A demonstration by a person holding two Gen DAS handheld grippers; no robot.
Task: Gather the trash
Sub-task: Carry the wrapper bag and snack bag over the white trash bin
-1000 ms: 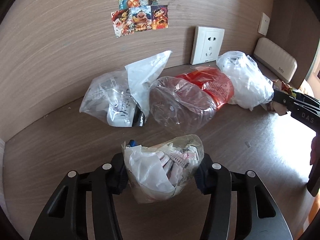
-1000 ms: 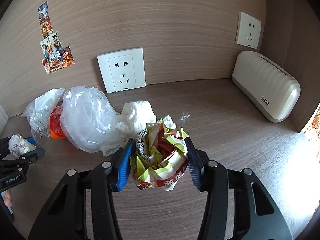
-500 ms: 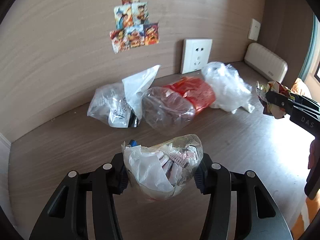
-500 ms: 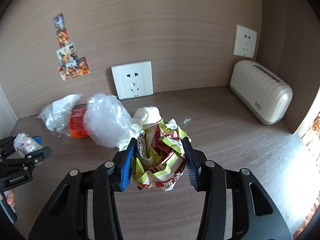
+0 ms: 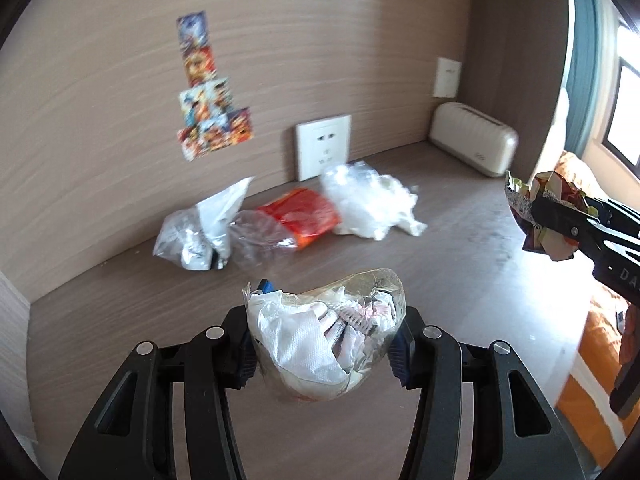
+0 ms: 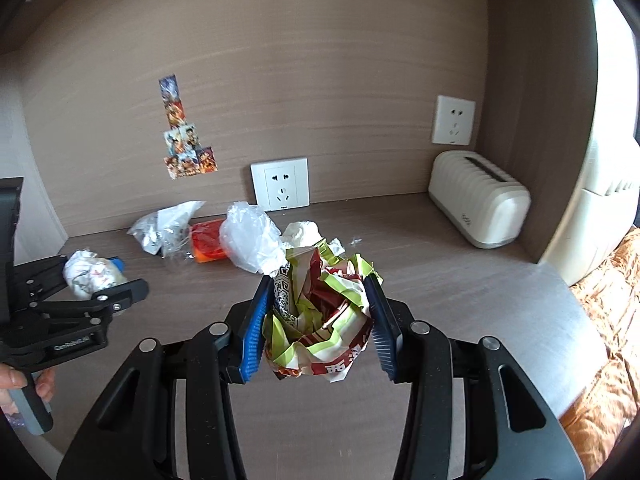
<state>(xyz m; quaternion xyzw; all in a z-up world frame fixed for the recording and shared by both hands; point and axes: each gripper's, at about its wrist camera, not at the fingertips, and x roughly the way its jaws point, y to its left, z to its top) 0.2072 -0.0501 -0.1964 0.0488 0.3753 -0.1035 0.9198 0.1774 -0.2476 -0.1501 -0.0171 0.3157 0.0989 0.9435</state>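
Note:
My left gripper [image 5: 324, 336] is shut on a clear bag stuffed with white tissue [image 5: 320, 332], held above the wooden desk [image 5: 460, 264]. My right gripper [image 6: 318, 312] is shut on a crumpled green, red and white snack wrapper [image 6: 320, 320]. That wrapper [image 5: 540, 216] also shows at the right edge of the left wrist view, and the tissue bag [image 6: 90, 274] at the left of the right wrist view. Against the back wall lie a clear bag [image 5: 196, 232], a crushed bottle with an orange label [image 5: 296, 220], a clear plastic bag [image 5: 356, 196] and white wadding [image 6: 302, 232].
A cream ribbed box [image 6: 478, 208] stands in the desk's back right corner. Wall sockets [image 6: 280, 188] and cartoon stickers [image 6: 184, 148] are on the wooden wall. Orange patterned bedding [image 6: 604, 320] lies beyond the desk's right edge. A hand [image 6: 16, 384] grips the left tool's handle.
Both grippers have risen and pulled back from the wall, each keeping its load. The trash along the wall now looks smaller and farther off.

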